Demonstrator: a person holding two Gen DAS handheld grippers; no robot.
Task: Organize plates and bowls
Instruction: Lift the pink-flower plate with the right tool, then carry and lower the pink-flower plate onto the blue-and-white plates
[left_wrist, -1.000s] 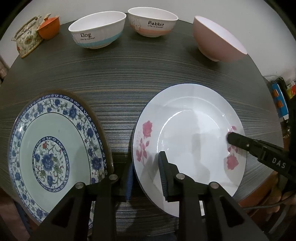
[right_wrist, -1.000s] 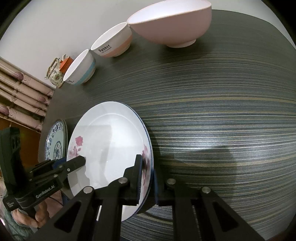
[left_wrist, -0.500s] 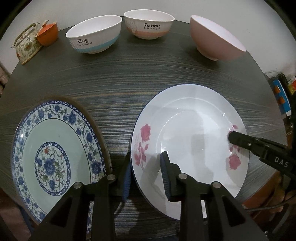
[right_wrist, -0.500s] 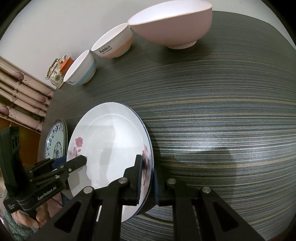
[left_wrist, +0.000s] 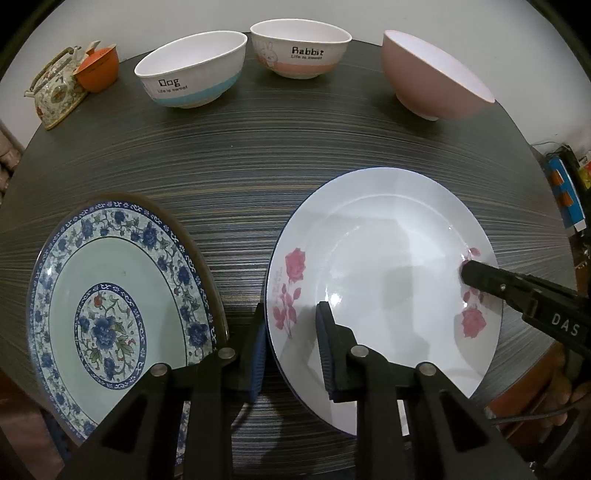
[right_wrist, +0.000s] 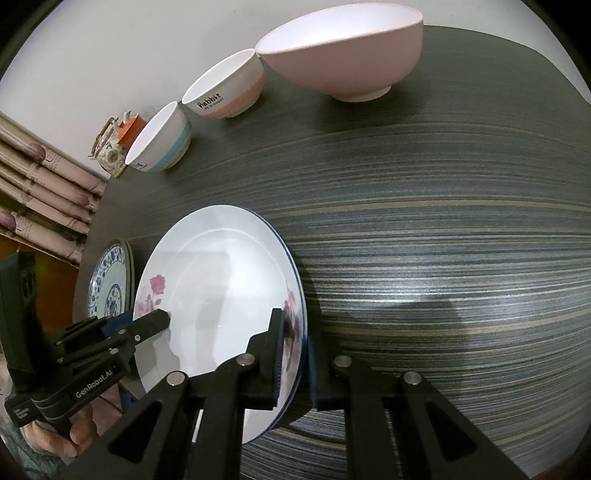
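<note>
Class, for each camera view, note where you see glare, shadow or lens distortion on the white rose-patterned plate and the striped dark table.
Left wrist view: small bright glints and soft grey shadows on the white rose-patterned plate; the fisheye bends the striped dark table into a dome and darkens the corners. Right wrist view: a blurred dark shadow lies on the table right of the plate; the stripes curve.

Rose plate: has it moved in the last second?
No. In the right wrist view the rose plate keeps its place against the pink bowl and the stripes of the table.

A floral teapot and orange cup share the striped table.
</note>
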